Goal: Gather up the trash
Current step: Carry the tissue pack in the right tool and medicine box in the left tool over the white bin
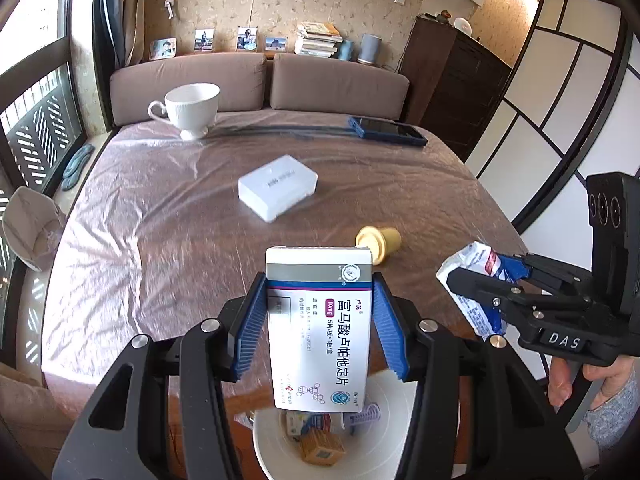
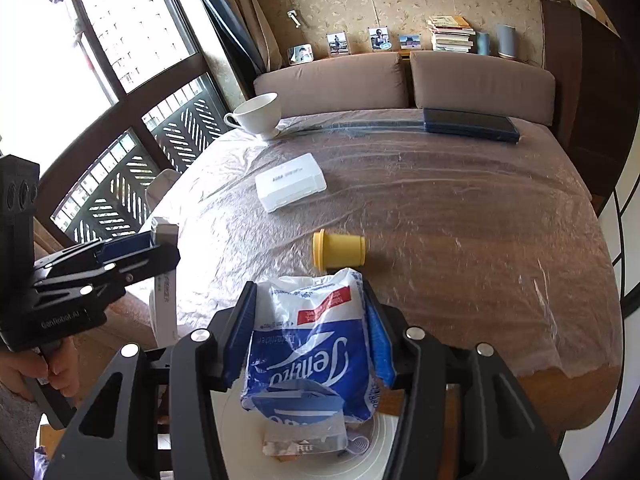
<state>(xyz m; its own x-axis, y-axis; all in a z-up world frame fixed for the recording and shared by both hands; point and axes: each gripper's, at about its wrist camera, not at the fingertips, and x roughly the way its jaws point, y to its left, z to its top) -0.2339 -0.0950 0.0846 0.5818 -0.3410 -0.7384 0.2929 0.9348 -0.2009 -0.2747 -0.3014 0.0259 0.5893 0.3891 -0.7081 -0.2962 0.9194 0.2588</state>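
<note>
The left wrist view showed the left gripper (image 1: 318,320) clamped on a white medicine box (image 1: 320,328) at lower centre, its blue pads pressed against both long sides; the printing read "10mg" beside Chinese characters. Only this view looked down into the white bin (image 1: 384,412) at the bottom of the frame, where an orange carton (image 1: 322,448) and other scraps lay directly below the held box. At the right edge, the right gripper (image 1: 480,276) appeared side-on, closed on a crumpled tissue packet (image 1: 472,280), with "DAS" legible on its body. The right wrist view showed that packet (image 2: 312,344) from above at lower centre, pinched between the fingers, its blue and white wrapper carrying script that looked like "Tempo", though upside down and creased, above a red patch too small to read. Here the bin (image 2: 384,432) was mostly hidden behind the packet. At the left edge, the left gripper (image 2: 156,248) bore faint lettering reading "GenRobot.AI", and the box (image 2: 164,280) showed only a narrow side. Both views held, on the plastic-covered table (image 1: 160,240), a yellow cup (image 1: 380,244) on its side at centre, a white case (image 1: 278,188) beyond it, a teacup (image 1: 192,108) at upper left and a dark phone (image 1: 388,130) at upper right.
</note>
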